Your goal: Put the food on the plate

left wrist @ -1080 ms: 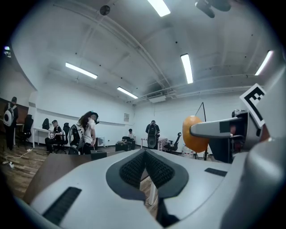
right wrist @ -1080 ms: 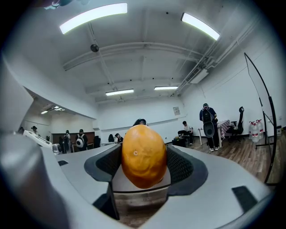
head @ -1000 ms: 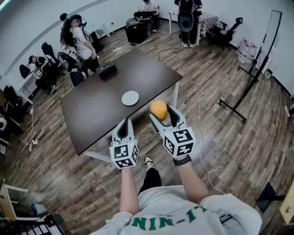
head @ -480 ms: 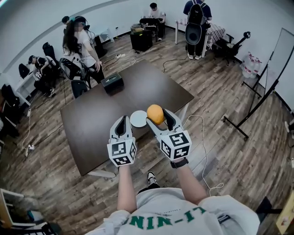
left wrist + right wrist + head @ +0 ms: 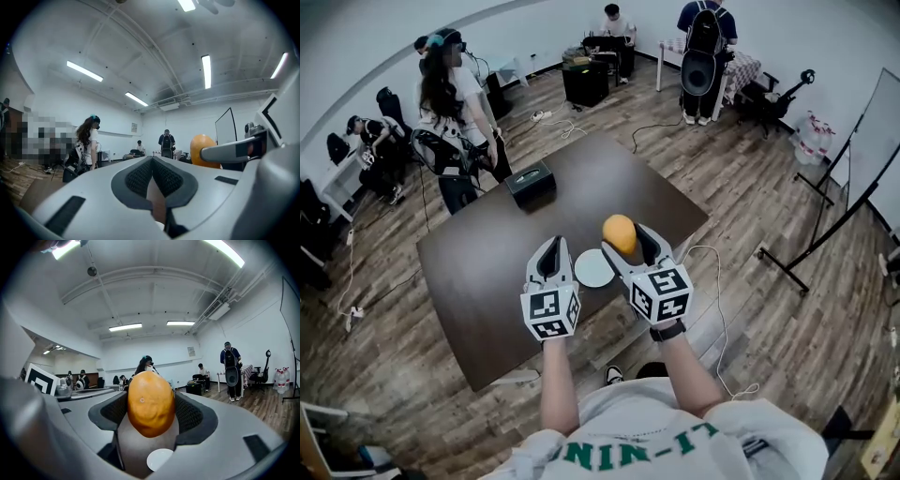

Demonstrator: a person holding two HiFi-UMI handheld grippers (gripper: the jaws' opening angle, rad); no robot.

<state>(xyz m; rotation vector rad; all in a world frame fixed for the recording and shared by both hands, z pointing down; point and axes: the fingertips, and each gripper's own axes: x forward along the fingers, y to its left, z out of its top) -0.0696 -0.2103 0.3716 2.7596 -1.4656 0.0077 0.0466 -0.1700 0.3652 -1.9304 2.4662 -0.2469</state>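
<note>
An orange, egg-shaped fruit (image 5: 620,232) is clamped between the jaws of my right gripper (image 5: 627,241), held level above the dark brown table (image 5: 487,272). In the right gripper view the fruit (image 5: 151,403) fills the gap between the pads, and the small white plate (image 5: 159,459) shows below it. The plate (image 5: 593,269) lies on the table near its front edge, between my two grippers in the head view. My left gripper (image 5: 551,253) hovers beside it, shut and empty; its pads (image 5: 140,176) meet at the tips. The fruit (image 5: 202,149) also shows in the left gripper view.
A black box (image 5: 531,184) sits on the table's far side. A person (image 5: 450,112) stands just beyond the table's far left corner; others are at the back wall. Cables (image 5: 712,281) trail on the wooden floor at right, near a black stand (image 5: 825,225).
Both grippers have moved forward from the table's near edge to over the table, the fruit still in the right one. The plate now lies between them.
</note>
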